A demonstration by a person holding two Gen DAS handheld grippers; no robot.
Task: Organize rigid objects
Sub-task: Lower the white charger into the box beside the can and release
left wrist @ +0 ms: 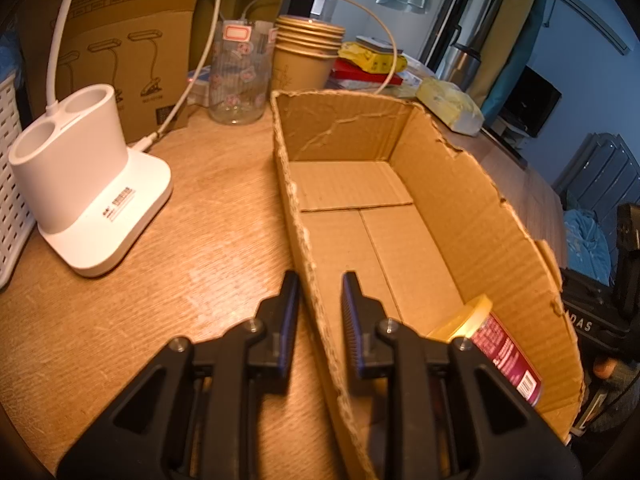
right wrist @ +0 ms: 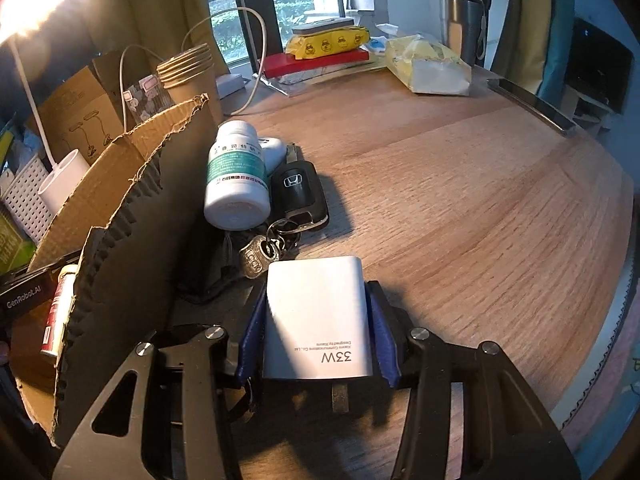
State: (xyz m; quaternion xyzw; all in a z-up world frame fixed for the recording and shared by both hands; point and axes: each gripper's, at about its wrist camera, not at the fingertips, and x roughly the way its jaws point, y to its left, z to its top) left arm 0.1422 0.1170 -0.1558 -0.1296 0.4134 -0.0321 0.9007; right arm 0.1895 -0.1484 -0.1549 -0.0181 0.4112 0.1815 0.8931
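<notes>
- Left wrist view: left gripper (left wrist: 320, 280) sat astride the near left wall of the cardboard box (left wrist: 472, 216), one finger outside over the wooden table (left wrist: 208, 208), the other inside the box. Fingers were spread a little on either side of the wall; whether the pads touched the cardboard could not be told.
- Box top edges were torn and ragged. Inside, low and to the right of the gripper, a red-labelled can with a yellow lid (left wrist: 496, 344) lay on its side against the right wall. The rest of the box floor ahead of the fingers was bare cardboard.
- Ahead and left of the gripper: white lamp base (left wrist: 80, 184) with two round wells. Further ahead: patterned glass (left wrist: 238, 76) and a stack of paper cups (left wrist: 306, 54), just beyond the box's far wall.
- Right wrist view: right gripper (right wrist: 316, 316) pinched a white charger block (right wrist: 316, 312) marked "33W" between its blue pads, prongs toward the camera.
- Directly ahead of the fingers, on the table: a bunch of keys (right wrist: 264, 252), a black Honda car key fob (right wrist: 298, 192), and a white pill bottle (right wrist: 236, 176) with a green label lying on its side, touching the fob.
- Box wall stood just left of the gripper and of these items; the red can showed past its torn edge.
</notes>
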